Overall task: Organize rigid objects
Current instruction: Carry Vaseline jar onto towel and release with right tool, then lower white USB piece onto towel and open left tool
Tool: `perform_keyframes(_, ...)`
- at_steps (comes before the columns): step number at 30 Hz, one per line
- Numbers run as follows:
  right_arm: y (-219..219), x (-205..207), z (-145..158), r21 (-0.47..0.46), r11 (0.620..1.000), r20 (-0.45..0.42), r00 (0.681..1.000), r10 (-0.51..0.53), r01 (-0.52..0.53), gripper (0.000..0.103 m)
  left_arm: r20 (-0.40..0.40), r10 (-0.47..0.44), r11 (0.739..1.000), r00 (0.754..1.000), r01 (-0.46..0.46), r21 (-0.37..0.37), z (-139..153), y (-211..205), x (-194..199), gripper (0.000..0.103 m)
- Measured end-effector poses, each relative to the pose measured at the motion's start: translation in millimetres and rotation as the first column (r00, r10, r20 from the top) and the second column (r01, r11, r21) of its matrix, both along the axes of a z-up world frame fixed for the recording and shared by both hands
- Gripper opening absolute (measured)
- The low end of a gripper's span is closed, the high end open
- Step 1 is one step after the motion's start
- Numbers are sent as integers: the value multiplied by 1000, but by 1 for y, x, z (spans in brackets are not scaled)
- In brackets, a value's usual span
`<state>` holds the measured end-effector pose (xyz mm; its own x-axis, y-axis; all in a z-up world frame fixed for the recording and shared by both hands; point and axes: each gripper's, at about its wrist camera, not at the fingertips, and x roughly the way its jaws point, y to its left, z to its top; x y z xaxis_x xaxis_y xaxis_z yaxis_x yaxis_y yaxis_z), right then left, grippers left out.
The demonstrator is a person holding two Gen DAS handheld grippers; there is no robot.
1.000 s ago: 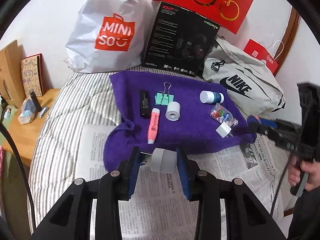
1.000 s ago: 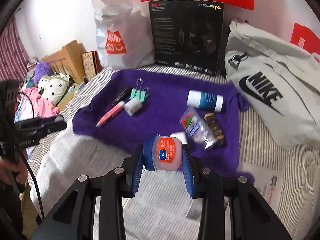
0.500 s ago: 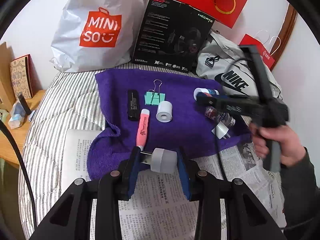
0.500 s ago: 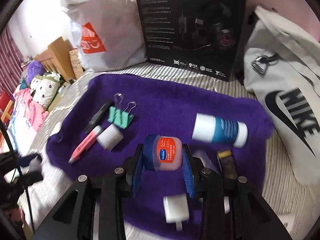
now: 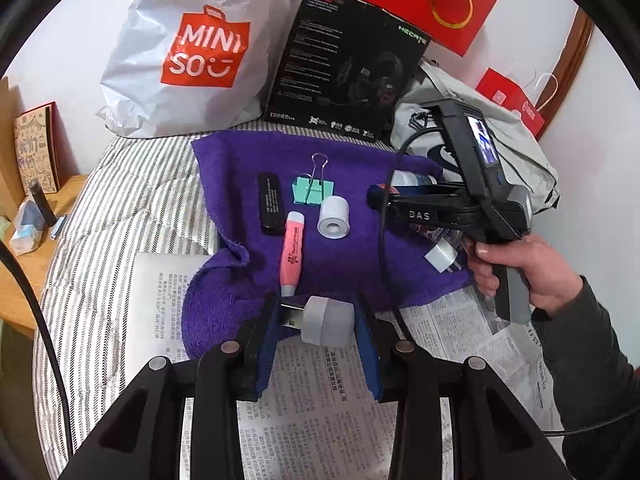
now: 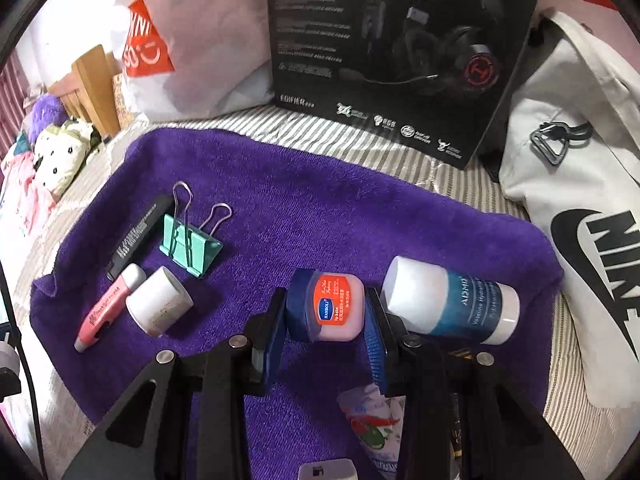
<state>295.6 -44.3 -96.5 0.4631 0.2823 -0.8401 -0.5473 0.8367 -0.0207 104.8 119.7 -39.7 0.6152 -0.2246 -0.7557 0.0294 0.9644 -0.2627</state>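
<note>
Striped bedding carries a purple towel (image 6: 320, 200) where several items already lie. Over its middle, the right gripper (image 6: 325, 314) clamps a small jelly jar (image 6: 326, 306); at its near edge, the left gripper (image 5: 318, 320) grips a grey USB adapter (image 5: 326, 320). Both seemingly await placement.

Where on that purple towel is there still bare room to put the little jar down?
The widest bare patch of the purple towel lies between the green clip and the blue-and-white bottle, toward the black box. The left edge is crowded: black stick, pink pen, white roll.
</note>
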Motion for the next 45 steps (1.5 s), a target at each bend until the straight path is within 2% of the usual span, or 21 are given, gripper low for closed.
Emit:
perform_keyframes(5, -4, 6, 0, 28, 1000, -30, 1000, 1, -1, 37, -4, -9, 1000, 1000, 9, 4, -1, -2, 2, 34)
perform_keyframes(8, -2, 7, 0, 11, 1000, -45, 999, 13, -13, 37, -5, -14, 1000, 1000, 14, 4, -1, -4, 4, 34)
perform_keyframes(12, -5, 3, 2, 13, 999, -71, 997, 38, -37, 47, -4, -19, 1000, 1000, 19, 8, -2, -5, 8, 34)
perform_keyframes(18, -16, -10, 14, -2, 999, -44, 998, 48, -48, 51, -17, -17, 1000, 1000, 17, 8, -5, -5, 22, 34)
perform_keyframes(24, -40, -33, 37, 37, 998, 3, 999, 44, -44, 51, -32, -50, 998, 998, 51, 28, -7, -21, 48, 34)
perform_keyframes(29, -72, -61, 54, 104, 994, 37, 999, 9, -13, 52, -59, -74, 996, 996, 77, 54, -16, -38, 74, 34)
perform_keyframes(33, -95, -82, 59, 121, 993, 49, 999, -9, 3, 55, -104, -76, 991, 992, 87, 102, -30, -50, 91, 34)
perform_keyframes(40, -117, -104, 52, 160, 987, 14, 999, -32, 29, 55, -145, -93, 977, 985, 118, 175, -46, -63, 101, 34)
perform_keyframes(45, -131, -114, 45, 176, 982, -6, 998, -66, 66, 55, -142, -107, 965, 984, 137, 222, -47, -67, 101, 34)
